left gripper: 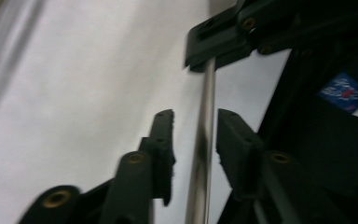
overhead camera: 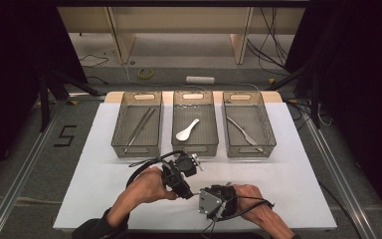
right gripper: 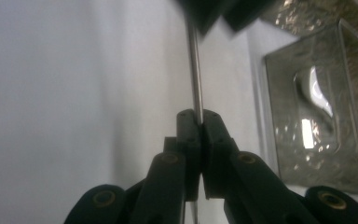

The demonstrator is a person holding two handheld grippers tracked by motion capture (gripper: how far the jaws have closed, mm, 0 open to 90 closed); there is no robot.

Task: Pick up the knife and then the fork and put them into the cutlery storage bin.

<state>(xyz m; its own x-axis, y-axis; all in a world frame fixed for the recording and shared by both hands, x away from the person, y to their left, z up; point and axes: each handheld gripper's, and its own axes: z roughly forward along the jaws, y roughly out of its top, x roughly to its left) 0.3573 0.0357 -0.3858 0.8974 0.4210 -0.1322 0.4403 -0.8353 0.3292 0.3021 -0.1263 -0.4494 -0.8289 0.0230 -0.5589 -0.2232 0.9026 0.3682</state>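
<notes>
Handover is served: a thin metal rod point(right gripper: 196, 70) is pinched by the right gripper point(right gripper: 198, 116) while the left gripper's point(left gripper: 196, 135) fingers point(left gripper: 161, 140) are spread around it.

Lab recording bay, black curtains point(overhead camera: 10, 59), loose floor cables point(overhead camera: 273, 47), metal frame rails point(overhead camera: 20, 164)
</notes>
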